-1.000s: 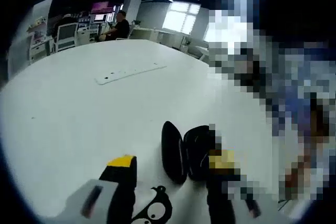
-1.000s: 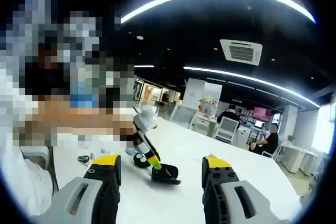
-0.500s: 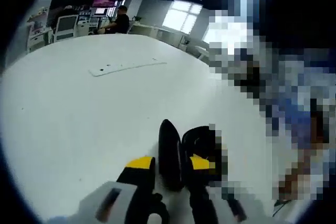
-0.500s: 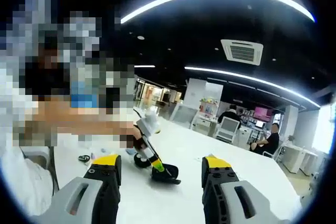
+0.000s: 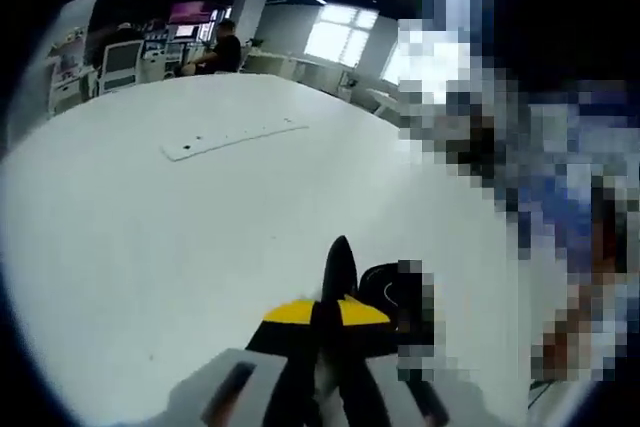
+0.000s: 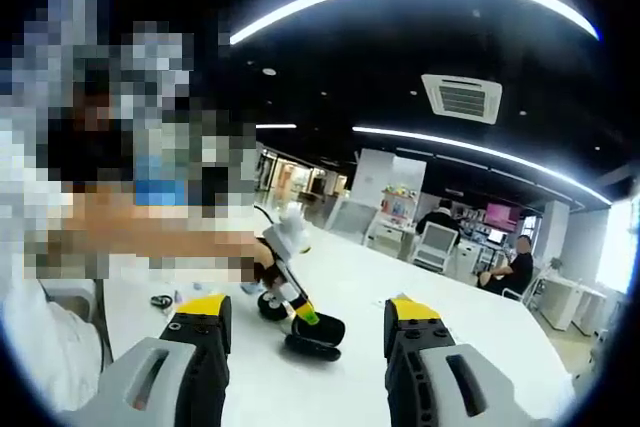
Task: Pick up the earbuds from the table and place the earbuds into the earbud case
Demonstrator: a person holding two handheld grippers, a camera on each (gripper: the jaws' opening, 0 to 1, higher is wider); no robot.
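A black earbud case (image 5: 340, 265) stands open on the white table (image 5: 150, 247). Its upright lid is pinched between the yellow-tipped jaws of my left gripper (image 5: 328, 312), which is shut on it. The other half of the case (image 5: 383, 290) lies just to the right. In the right gripper view the left gripper (image 6: 303, 314) comes in from the left and holds the case (image 6: 318, 333) slightly tilted over the table. My right gripper (image 6: 307, 322) hovers well short of the case, open with nothing between its jaws. A small dark item (image 6: 160, 301) lies on the table at the left; I cannot tell what it is.
A flat white strip with holes (image 5: 225, 137) lies farther out on the table. A person (image 5: 228, 47) sits at desks with chairs and screens at the back of the room. Someone's bare arm (image 6: 150, 237) reaches along the left gripper.
My left gripper's jaws have gone from wide open beside the case to shut on its lid. In the right gripper view the case has tipped and risen a little. The right gripper has stayed put.
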